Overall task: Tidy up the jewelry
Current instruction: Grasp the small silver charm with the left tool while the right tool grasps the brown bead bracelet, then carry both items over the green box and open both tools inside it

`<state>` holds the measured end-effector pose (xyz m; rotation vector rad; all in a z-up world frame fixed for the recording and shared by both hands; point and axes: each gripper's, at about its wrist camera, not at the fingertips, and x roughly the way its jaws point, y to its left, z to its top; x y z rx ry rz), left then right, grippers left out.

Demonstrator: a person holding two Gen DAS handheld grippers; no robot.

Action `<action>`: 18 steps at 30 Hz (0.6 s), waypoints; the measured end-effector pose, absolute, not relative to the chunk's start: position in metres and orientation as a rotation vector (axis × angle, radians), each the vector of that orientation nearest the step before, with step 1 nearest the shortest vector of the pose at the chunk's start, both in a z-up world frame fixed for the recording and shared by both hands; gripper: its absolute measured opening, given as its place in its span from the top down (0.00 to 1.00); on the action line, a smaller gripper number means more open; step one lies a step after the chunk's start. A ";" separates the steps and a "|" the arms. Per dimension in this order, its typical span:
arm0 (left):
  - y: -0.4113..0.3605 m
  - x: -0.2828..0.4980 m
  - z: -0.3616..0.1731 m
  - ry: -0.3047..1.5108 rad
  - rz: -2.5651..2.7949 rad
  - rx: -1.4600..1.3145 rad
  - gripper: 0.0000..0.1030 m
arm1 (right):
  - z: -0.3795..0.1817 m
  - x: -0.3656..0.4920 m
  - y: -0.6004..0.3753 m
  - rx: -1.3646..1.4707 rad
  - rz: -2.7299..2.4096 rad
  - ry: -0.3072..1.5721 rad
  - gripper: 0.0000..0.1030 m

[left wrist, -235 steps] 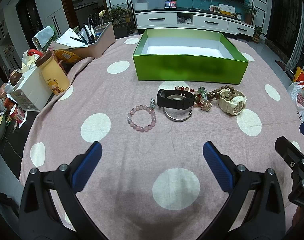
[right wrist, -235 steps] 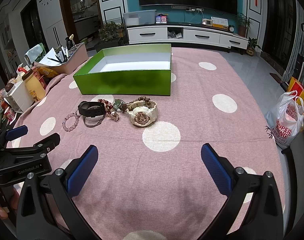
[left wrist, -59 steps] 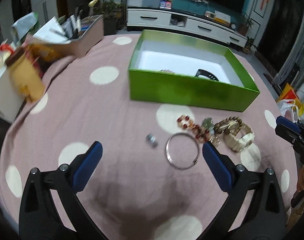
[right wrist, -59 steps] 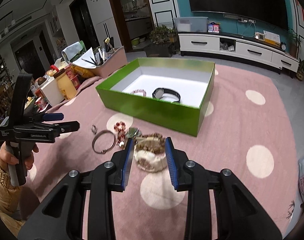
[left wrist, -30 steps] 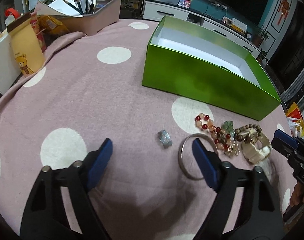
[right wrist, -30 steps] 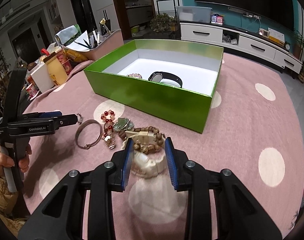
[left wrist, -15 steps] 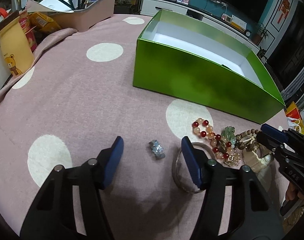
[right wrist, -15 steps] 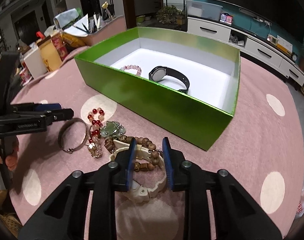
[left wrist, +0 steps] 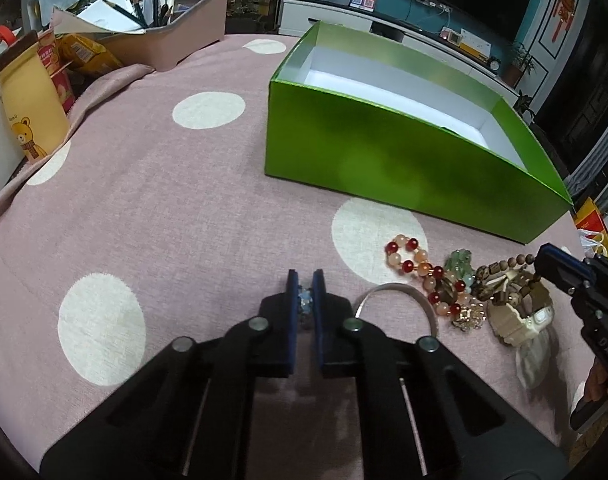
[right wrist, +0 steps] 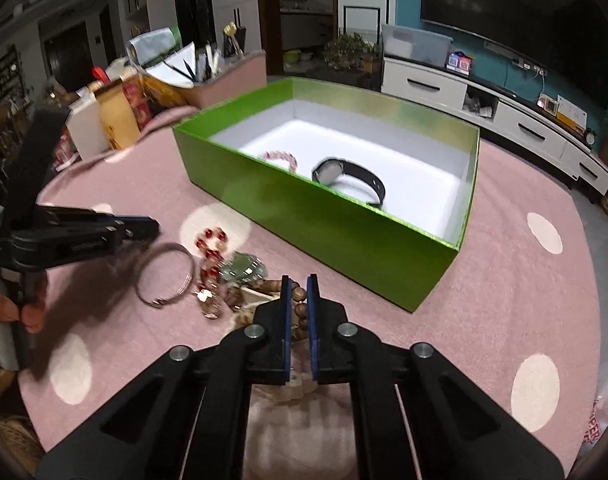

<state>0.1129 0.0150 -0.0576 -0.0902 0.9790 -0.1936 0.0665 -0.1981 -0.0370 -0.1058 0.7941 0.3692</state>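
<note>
At left, low on the pink spotted desk (left wrist: pixel 144 220): left claw (left wrist: pixel 305 280) pinched shut on a small silvery charm (left wrist: pixel 305 301). Just right of it, untouched: a metal bangle (left wrist: pixel 383 289), then a red bead bracelet (left wrist: pixel 407 256). Further right: right claw (right wrist: pixel 296 286) closed on a wooden bead bracelet (right wrist: pixel 300 312), draped over a cream watch (left wrist: pixel 519 320). Behind: green box (right wrist: pixel 343 240), already holding a pink bracelet (right wrist: pixel 282 157) and a black watch (right wrist: pixel 343 172). Probably best lifted slowly, straight up, to free the beads from the watch, then carried over the box wall before release.
</note>
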 end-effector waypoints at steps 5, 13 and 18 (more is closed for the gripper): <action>0.014 0.106 -0.048 0.941 -0.204 -0.078 0.94 | -0.018 0.057 -0.199 -0.069 0.393 0.737 0.94; 0.017 0.098 -0.031 0.902 -0.212 -0.077 0.94 | 0.012 0.043 -0.195 -0.052 0.412 0.652 0.94; 0.019 0.095 -0.020 0.886 -0.225 -0.078 0.94 | 0.023 0.038 -0.198 -0.046 0.404 0.622 0.94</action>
